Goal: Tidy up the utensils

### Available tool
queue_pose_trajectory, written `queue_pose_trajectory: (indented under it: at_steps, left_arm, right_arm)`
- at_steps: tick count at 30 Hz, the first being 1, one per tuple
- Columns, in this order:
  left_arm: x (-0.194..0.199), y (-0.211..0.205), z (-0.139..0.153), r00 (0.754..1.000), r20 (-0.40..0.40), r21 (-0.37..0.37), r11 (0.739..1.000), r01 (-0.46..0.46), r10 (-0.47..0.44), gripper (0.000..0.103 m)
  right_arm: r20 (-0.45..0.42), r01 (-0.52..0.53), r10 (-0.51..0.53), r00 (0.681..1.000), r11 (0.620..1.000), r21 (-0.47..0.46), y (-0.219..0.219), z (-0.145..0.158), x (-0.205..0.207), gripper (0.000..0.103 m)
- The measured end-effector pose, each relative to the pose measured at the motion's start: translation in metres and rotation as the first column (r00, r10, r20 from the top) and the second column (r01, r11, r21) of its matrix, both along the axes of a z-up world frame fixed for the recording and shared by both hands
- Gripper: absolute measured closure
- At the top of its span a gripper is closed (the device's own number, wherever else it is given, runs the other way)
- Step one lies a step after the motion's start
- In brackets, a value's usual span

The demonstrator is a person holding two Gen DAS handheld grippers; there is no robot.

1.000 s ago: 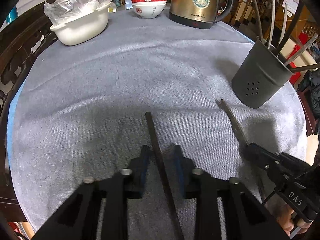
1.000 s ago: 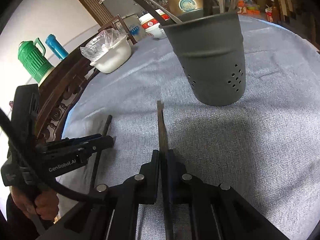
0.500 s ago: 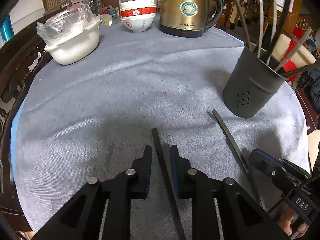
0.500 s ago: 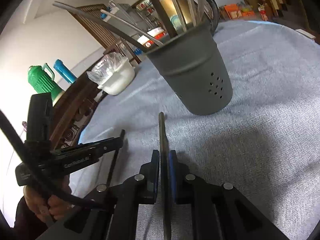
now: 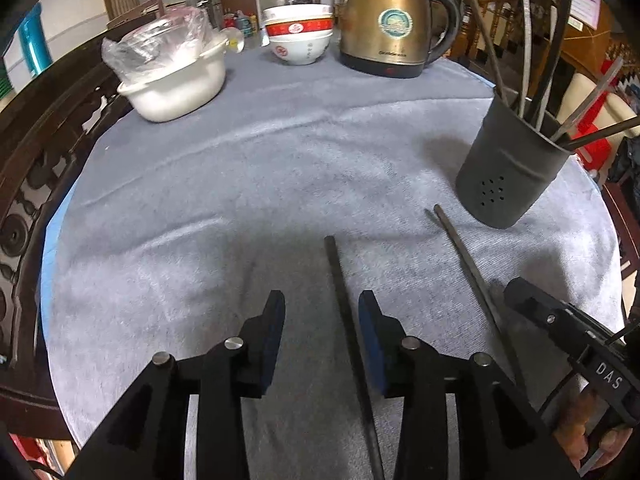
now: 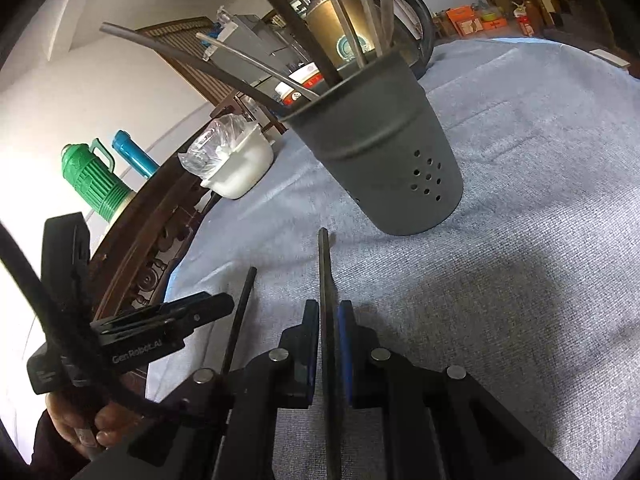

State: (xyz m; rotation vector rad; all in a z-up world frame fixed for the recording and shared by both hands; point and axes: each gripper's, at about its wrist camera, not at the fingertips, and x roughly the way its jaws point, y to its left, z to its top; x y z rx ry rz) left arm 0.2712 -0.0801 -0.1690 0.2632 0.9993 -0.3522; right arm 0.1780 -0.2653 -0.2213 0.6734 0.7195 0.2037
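The right tool (image 6: 328, 344) grips a chopstick (image 6: 325, 280) bound for the holder (image 6: 384, 160); the left tool (image 5: 322, 336) gapes wide around another chopstick (image 5: 344, 312), needing closure.

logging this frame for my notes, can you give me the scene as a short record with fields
surface: round table under a grey cloth
left claw: open, fingers either side of a dark chopstick, not gripping it
right claw: shut on a second chopstick, which points toward the holder
holder: dark grey utensil holder, upright, already holding several utensils
far side: white pot with plastic over it, stacked bowls, brass kettle
off table: green jug, blue flask
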Motion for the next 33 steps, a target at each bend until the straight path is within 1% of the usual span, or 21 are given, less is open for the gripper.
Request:
queue_pose_trajectory:
  at_steps: [5, 10, 19, 26, 33]
  left_arm:
    - [-0.007, 0.006, 0.002, 0.999, -0.005, 0.015, 0.999, -0.034, 0.034, 0.064]
    - [-0.006, -0.001, 0.001, 0.999, -0.023, 0.034, 0.998, -0.048, 0.049, 0.064]
    - [-0.015, -0.010, 0.012, 0.999, -0.012, 0.046, 0.998, -0.044, 0.044, 0.064]
    - [-0.029, -0.003, 0.015, 0.999, -0.015, 0.060, 0.997, -0.049, 0.050, 0.063]
    - [-0.044, 0.000, 0.024, 0.999, 0.001, 0.084, 0.995, -0.054, 0.054, 0.061]
  right_arm:
    - [0.009, -0.004, 0.004, 1.000, 1.000, 0.001, 0.001, 0.000, 0.000, 0.089]
    - [0.010, -0.004, 0.004, 1.000, 1.000, 0.007, 0.000, 0.000, 0.000, 0.089]
    - [0.010, 0.003, -0.003, 1.000, 1.000, 0.006, 0.000, 0.001, -0.001, 0.089]
    - [0.012, 0.010, -0.010, 1.000, 1.000, 0.001, 0.001, 0.002, -0.001, 0.089]
    - [0.020, 0.025, -0.025, 0.999, 1.000, 0.002, 0.000, 0.003, -0.002, 0.089]
